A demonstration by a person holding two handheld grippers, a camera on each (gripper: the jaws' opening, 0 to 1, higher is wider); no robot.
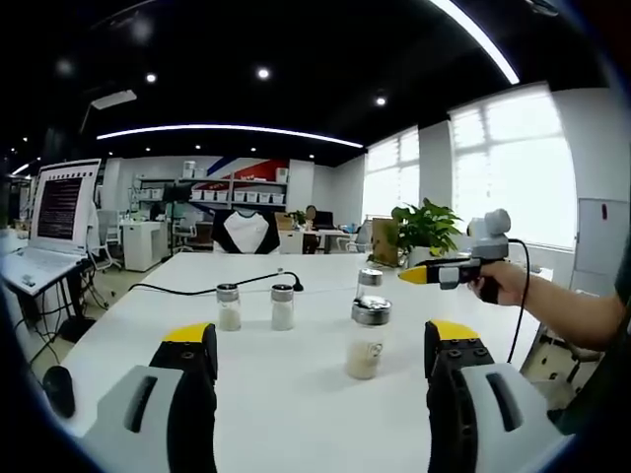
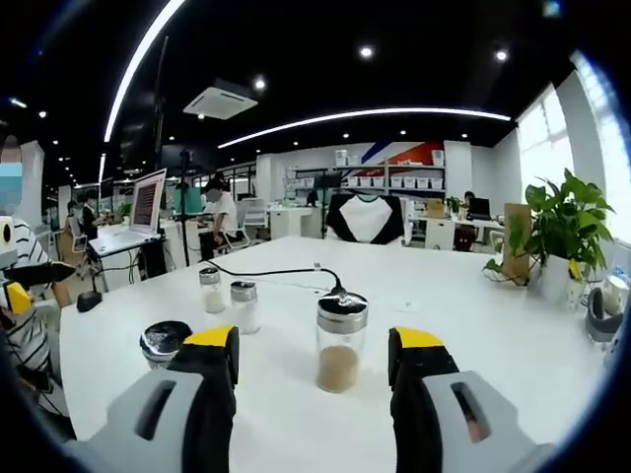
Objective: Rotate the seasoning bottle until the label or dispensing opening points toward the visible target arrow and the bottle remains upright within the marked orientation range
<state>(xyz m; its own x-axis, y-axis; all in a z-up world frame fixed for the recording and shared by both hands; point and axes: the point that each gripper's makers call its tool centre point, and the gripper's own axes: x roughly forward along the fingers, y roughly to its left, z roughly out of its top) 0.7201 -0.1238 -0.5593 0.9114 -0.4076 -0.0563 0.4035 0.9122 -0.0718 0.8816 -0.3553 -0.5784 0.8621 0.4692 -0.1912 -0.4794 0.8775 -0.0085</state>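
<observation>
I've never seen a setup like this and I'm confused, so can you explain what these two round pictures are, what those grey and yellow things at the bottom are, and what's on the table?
Nothing here is a robot arm. A person holds a hand-held gripper in each hand, and a fisheye camera rides on each one, looking forward along its two jaws. The grey, yellow-tipped shapes at the bottom are those jaws.

In the left gripper view, the left gripper stands open over a white table. The right gripper comes in from the right, held in the person's hand.

In the right gripper view, the right gripper is also open, with a glass seasoning bottle with a metal cap standing upright between its jaws, not gripped. Two small shakers stand further back, a black cable runs across the table, and a potted plant sits at the right. Neither gripper holds anything.
</observation>
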